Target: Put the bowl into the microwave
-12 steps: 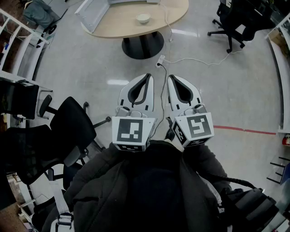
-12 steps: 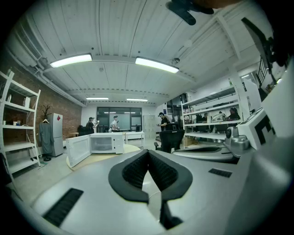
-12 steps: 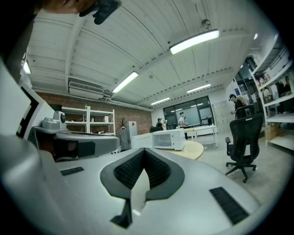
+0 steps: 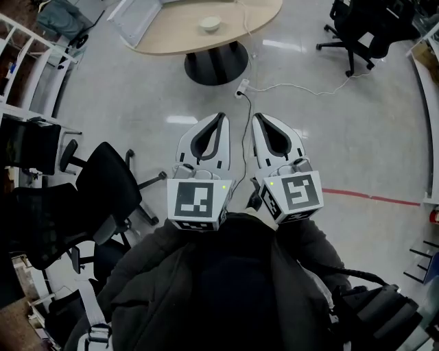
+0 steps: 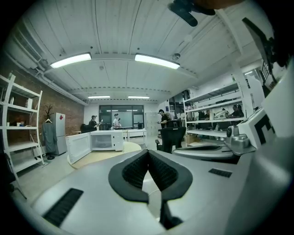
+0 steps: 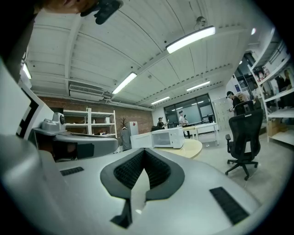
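Note:
A small white bowl (image 4: pixel 210 24) sits on the round wooden table (image 4: pixel 178 38) far ahead of me. The white microwave (image 4: pixel 140 17) stands at the table's left end; its door (image 5: pixel 78 147) hangs open in the left gripper view, and the microwave (image 6: pixel 163 137) also shows in the right gripper view. My left gripper (image 4: pixel 221 117) and right gripper (image 4: pixel 258 117) are held side by side in front of my body, well short of the table. Both are shut with nothing between their pads, as the left gripper (image 5: pixel 148 154) and the right gripper (image 6: pixel 144 153) show in their own views.
Black office chairs stand at my left (image 4: pixel 103 182) and at the far right (image 4: pixel 357 27). A power strip (image 4: pixel 242 89) with a white cable lies on the floor before the table's black base (image 4: pixel 216 65). Shelving (image 4: pixel 20 75) lines the left; a red floor line (image 4: pixel 370 197) runs right.
The table and bowl have slid slightly up and left in the head view. Both grippers keep the same pose, shut and side by side.

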